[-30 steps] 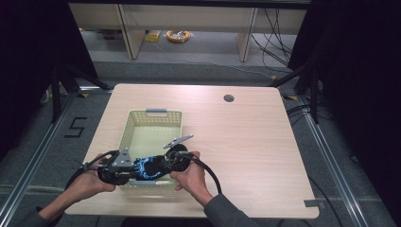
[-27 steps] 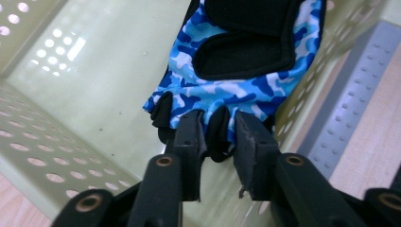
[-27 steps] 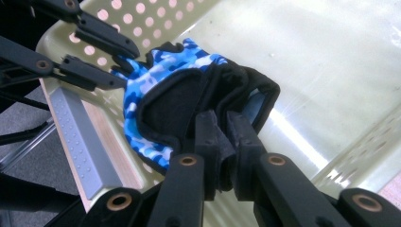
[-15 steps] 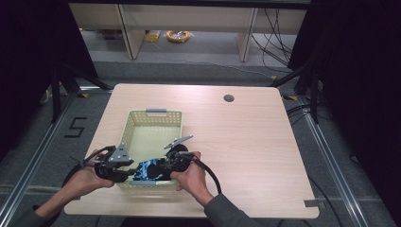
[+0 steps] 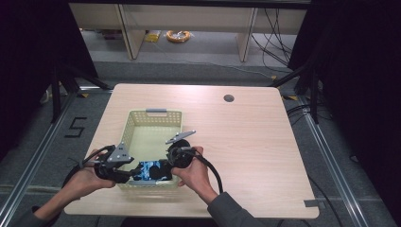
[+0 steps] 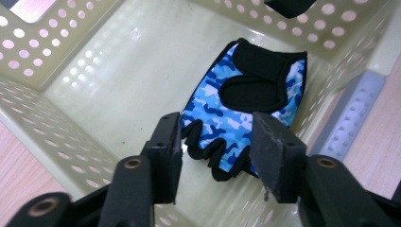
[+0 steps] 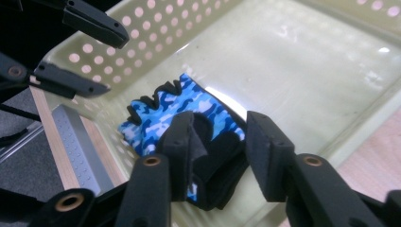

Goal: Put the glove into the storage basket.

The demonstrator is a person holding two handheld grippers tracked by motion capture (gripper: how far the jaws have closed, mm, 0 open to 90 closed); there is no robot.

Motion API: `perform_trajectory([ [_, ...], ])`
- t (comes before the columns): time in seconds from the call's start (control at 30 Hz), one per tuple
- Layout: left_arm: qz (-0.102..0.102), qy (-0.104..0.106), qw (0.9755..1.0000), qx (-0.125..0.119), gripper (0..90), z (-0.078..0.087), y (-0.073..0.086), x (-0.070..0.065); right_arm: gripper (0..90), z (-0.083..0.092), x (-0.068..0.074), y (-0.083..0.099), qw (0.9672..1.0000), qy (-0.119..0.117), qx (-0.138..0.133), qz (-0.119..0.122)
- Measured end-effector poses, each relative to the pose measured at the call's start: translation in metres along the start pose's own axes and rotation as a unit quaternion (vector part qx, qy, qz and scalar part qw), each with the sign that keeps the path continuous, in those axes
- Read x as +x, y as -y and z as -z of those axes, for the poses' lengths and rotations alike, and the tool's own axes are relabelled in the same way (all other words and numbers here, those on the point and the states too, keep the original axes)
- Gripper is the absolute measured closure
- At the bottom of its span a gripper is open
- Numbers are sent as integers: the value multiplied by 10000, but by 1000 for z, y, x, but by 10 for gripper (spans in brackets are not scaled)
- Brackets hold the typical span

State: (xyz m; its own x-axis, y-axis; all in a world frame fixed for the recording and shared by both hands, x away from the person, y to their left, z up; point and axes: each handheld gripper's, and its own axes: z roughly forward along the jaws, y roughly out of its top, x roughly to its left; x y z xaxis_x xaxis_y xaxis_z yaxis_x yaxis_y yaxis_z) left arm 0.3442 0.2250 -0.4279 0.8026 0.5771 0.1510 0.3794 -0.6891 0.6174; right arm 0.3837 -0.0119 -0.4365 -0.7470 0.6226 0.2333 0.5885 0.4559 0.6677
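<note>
A blue camouflage fingerless glove (image 5: 150, 171) with a black wrist strap lies on the floor of a pale yellow perforated basket (image 5: 156, 112), at its near end. My left gripper (image 5: 135, 174) reaches in from the left, open, its jaws on either side of the glove's (image 6: 236, 109) finger end (image 6: 215, 127). My right gripper (image 5: 163, 168) comes in from the right, also open, with the glove's (image 7: 161, 113) black strap end between its jaws (image 7: 220, 127). In the right gripper view the left gripper (image 7: 87, 52) stands open over the basket wall (image 7: 156, 42).
The basket (image 6: 47, 56) sits left of centre on a light wooden table (image 5: 246, 142), close to the front edge. A round cable hole (image 5: 229, 98) is at the back right. Shelving and cables lie on the floor beyond the table.
The glove has gone from between the two grippers, above the basket's near rim, down onto the basket floor. The left hand drew slightly left.
</note>
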Motion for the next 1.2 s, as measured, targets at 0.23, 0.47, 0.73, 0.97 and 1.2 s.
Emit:
perform_trajectory([
  [0.23,235,-33,9995,-202,384,2,-5,-3,508,14,-8,3,9996,-4,-262,45],
  [0.47,397,-52,9986,-360,318,3,-7,-6,441,26,-14,8,9990,-28,-437,-14],
  [0.73,419,-75,9980,-468,279,3,-8,-10,395,41,-20,14,9978,-139,-644,-31],
  [0.97,593,-19,9965,-597,272,1,-10,-15,372,60,-30,25,9970,-154,-756,-53],
  [1.2,642,72,9954,-711,266,1,-13,-24,356,74,-37,37,9962,-86,-857,-112],
])
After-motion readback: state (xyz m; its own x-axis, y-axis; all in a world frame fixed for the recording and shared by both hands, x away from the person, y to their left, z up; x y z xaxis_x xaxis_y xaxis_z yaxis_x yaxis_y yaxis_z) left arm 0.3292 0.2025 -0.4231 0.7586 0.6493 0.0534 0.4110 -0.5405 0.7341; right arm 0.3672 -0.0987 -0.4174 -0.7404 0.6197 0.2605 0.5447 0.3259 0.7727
